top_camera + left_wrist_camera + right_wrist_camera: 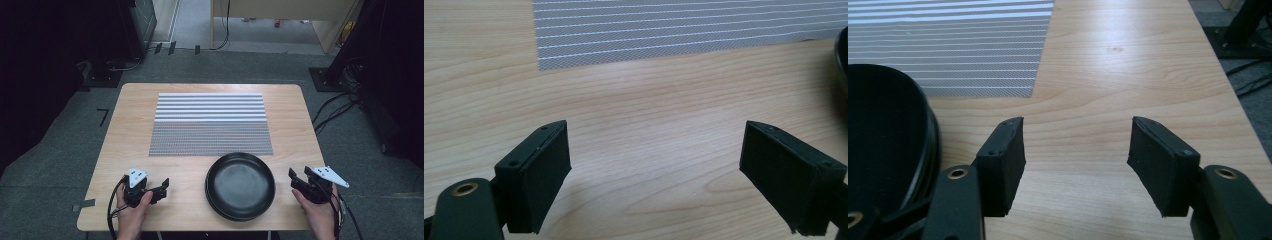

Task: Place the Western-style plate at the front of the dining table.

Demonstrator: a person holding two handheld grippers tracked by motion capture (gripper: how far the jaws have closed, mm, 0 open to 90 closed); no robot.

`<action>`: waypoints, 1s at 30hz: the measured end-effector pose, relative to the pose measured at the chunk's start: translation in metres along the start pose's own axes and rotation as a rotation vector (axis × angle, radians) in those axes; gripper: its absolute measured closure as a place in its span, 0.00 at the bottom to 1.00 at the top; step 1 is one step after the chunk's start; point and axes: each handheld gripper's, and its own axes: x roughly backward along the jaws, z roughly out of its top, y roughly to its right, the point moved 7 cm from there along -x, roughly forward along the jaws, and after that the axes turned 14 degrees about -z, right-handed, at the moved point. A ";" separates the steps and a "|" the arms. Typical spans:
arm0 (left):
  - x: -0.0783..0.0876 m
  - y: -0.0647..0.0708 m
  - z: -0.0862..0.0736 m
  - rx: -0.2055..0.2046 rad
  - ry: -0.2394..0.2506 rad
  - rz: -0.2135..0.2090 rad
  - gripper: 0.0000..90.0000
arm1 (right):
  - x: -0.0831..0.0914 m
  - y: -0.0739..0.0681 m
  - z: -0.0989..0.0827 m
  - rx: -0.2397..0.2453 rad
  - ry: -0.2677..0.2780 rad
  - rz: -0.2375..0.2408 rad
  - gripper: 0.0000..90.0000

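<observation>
A stack of black round plates (240,186) sits near the front edge of the wooden table (130,125), right of centre. Behind it lies a grey striped placemat (211,124). My left gripper (159,187) rests at the front left, open, with bare wood between its jaws in the left gripper view (656,170). My right gripper (299,176) is just right of the plates, open and holding nothing. The plates' rim (888,135) fills the left side of the right gripper view, beside the left jaw, and the placemat (958,45) shows beyond.
The table's right edge (1233,95) runs close to my right gripper, with grey carpet and cables (335,107) beyond. The placemat's corner (664,30) lies ahead of the left gripper. Dark equipment stands (105,70) flank the table at the far side.
</observation>
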 end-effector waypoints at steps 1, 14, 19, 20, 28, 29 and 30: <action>-0.001 0.002 0.000 0.000 0.000 -0.004 0.14 | 0.001 -0.002 0.000 -0.002 0.002 0.016 0.44; -0.024 0.034 0.006 -0.058 -0.027 -0.046 0.13 | 0.013 -0.017 0.007 -0.027 0.046 0.107 0.56; -0.034 0.053 0.012 -0.077 -0.030 -0.080 0.13 | 0.018 -0.024 0.008 -0.051 0.058 0.117 0.61; -0.037 0.059 0.015 -0.078 -0.028 -0.094 0.13 | 0.019 -0.025 0.008 -0.046 0.059 0.116 0.61; -0.052 0.085 0.025 -0.095 -0.027 -0.160 0.13 | 0.025 -0.032 0.009 -0.030 0.082 0.139 0.80; -0.053 0.092 0.029 -0.105 -0.022 -0.172 0.13 | 0.027 -0.032 0.010 -0.054 0.089 0.147 0.82; -0.054 0.096 0.031 -0.112 -0.019 -0.178 0.13 | 0.028 -0.031 0.010 -0.062 0.093 0.151 0.83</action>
